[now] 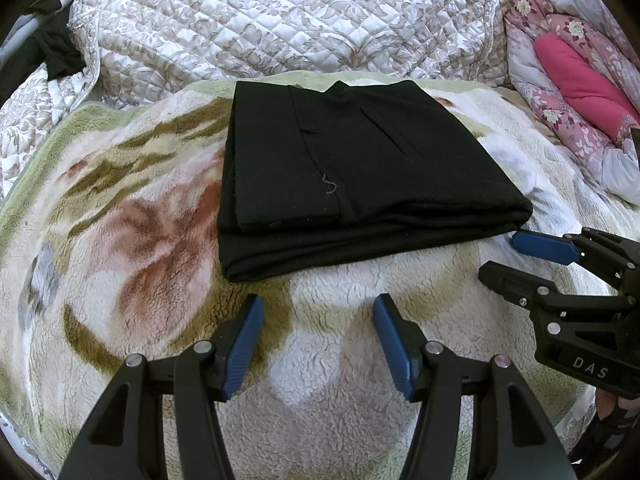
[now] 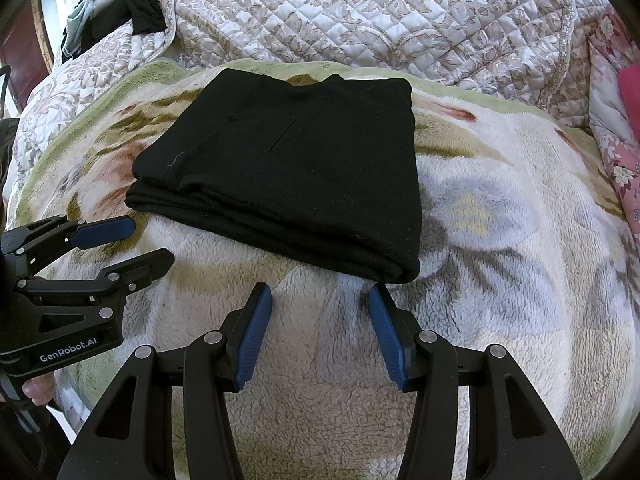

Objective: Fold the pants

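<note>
So from my end, the black pants are folded into a neat rectangle and sitting flat on the fuzzy floral blanket, a bit past both tools. I can see 1 stray pale thread on the top layer and a pocket slit near the middle. Stacked fold edges face me along the near side.

My left gripper hovers over bare blanket just short of the pants' near edge, jaws spread, nothing between the blue pads. My right gripper is the same deal: jaws apart, empty, just short of the pants' near right corner, not touching it. Each tool shows up in the other's camera, side by side and close together.

Behind the blanket there's a quilted beige bedspread, and off to the right a pink flowered quilt.
</note>
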The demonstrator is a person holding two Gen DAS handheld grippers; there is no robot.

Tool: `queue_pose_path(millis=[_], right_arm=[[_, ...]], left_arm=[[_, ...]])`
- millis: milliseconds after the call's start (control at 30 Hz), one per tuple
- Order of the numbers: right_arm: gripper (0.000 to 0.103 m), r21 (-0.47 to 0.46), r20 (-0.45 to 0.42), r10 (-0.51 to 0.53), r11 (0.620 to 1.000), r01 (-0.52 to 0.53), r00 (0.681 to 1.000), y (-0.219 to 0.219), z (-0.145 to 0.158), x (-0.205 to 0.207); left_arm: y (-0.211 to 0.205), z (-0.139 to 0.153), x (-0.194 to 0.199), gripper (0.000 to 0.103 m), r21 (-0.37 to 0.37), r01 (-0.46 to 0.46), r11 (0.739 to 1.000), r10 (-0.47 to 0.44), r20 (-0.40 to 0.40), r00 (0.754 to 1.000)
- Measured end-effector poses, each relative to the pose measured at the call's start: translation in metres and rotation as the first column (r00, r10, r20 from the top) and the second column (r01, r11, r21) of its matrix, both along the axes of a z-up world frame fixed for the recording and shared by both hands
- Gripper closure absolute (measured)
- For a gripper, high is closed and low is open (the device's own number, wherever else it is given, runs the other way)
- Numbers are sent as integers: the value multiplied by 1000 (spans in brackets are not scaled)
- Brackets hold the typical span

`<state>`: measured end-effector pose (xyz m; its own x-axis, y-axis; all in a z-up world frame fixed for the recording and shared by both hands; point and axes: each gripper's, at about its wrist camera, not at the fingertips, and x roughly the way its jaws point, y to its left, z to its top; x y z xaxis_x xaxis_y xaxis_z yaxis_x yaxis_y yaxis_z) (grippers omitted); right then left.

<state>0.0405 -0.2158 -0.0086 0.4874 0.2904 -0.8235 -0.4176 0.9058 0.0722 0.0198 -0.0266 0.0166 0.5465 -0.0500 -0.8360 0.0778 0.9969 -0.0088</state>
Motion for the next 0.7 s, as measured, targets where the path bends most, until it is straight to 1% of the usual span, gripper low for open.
queue_pose_path(millis=[700], right_arm=[[52, -2, 1, -1, 1000, 1, 1000, 1, 0, 0]], left_arm=[[2, 0, -1, 42, 5, 4, 1000, -4, 6, 1000]])
